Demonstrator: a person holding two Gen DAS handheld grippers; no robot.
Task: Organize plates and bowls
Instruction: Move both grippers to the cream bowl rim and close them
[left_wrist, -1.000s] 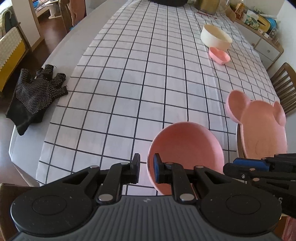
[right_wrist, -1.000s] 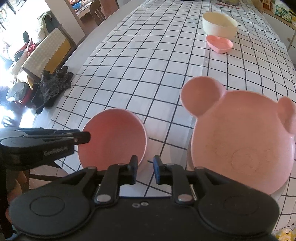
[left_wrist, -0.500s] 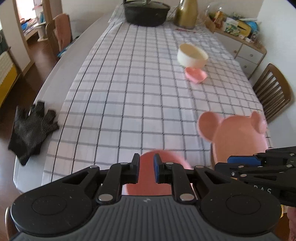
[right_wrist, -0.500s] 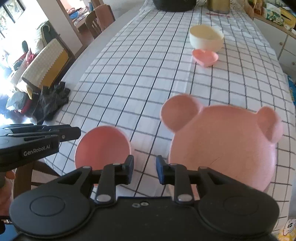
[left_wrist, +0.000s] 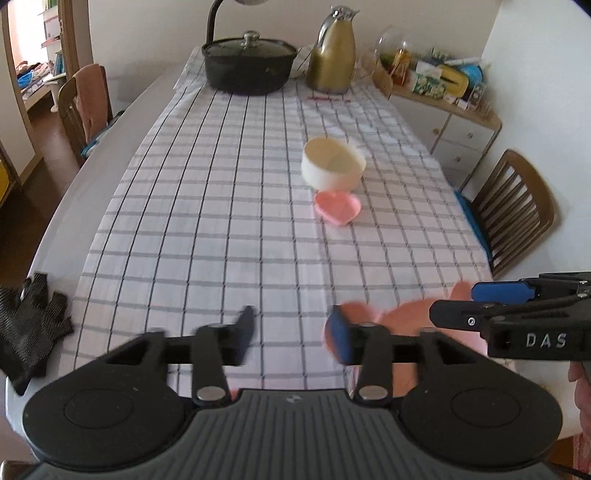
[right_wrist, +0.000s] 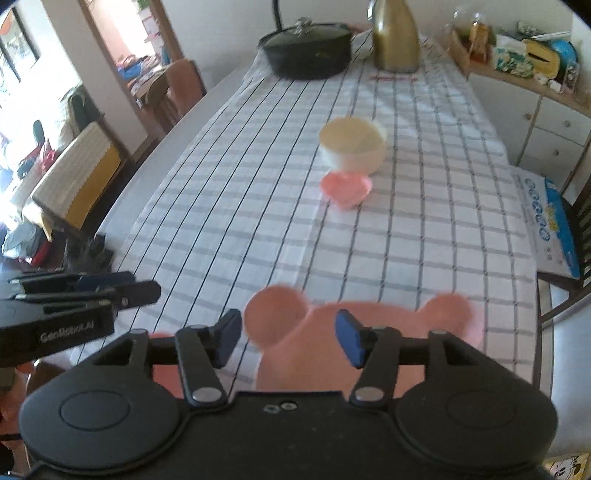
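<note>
A pink bear-shaped plate (right_wrist: 369, 332) lies at the near right of the checked tablecloth, just under my right gripper (right_wrist: 288, 339), which is open and empty. Its edge also shows in the left wrist view (left_wrist: 406, 314). My left gripper (left_wrist: 291, 338) is open and empty above the near edge. The round pink bowl is almost hidden below the grippers; a sliver shows (right_wrist: 162, 373). Farther up the table a cream bowl (left_wrist: 332, 168) stands behind a pink heart-shaped dish (left_wrist: 338, 208); both show in the right wrist view, cream bowl (right_wrist: 352, 149), heart dish (right_wrist: 345, 188).
A black lidded pot (left_wrist: 249, 64) and a gold jug (left_wrist: 332, 55) stand at the far end. Black gloves (left_wrist: 29, 325) lie at the near left edge. Wooden chairs (left_wrist: 513, 206) flank the table. A sideboard (left_wrist: 447, 110) stands on the right.
Both grippers have opened from shut and pulled back and up, tilting toward the far end of the table. The pink bowl has slipped out of view beneath them.
</note>
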